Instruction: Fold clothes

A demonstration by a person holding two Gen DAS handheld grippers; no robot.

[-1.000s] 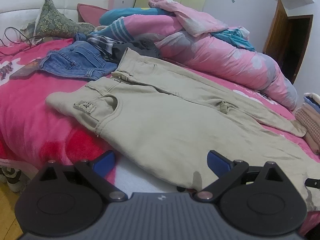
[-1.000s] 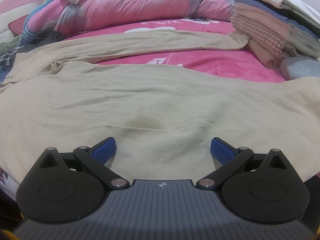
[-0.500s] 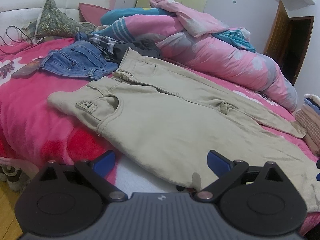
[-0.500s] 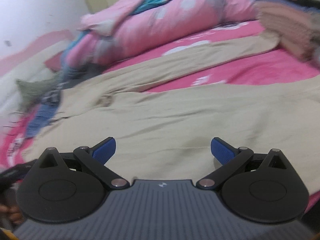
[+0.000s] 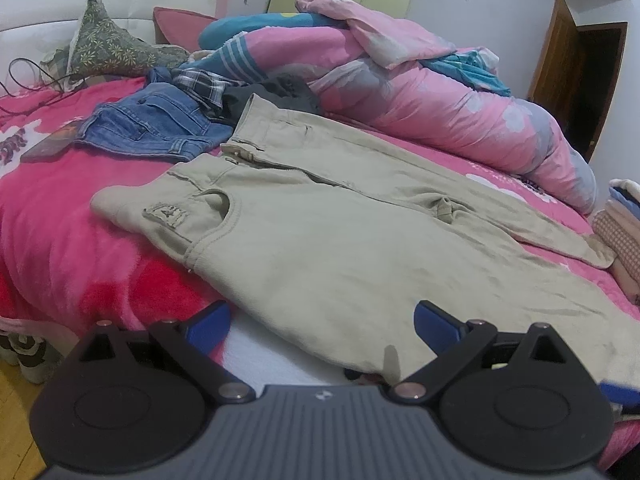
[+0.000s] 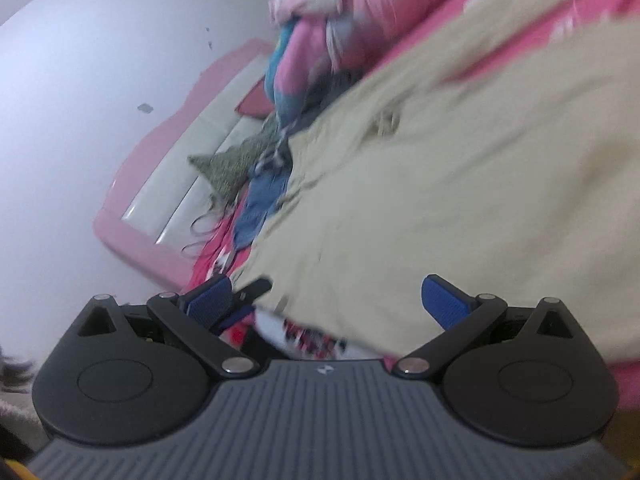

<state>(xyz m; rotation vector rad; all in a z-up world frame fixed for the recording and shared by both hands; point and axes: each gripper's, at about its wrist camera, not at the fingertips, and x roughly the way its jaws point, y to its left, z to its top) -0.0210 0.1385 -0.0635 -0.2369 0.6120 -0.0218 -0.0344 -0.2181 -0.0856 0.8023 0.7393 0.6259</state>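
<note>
While both tools (image 5: 322, 324) (image 6: 332, 300) gape wide, nothing clamped; beige trousers (image 5: 320, 240) probably untouched.

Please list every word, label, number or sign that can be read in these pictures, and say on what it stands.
None can be read with certainty.
Patch on the khaki trousers near the pocket: some mark, too small to read.
White print on the pink bedsheet: too distorted to read.
Small logo on each tool's grey body: a symbol, no letters.
Right wrist view: too blurred to read.
</note>
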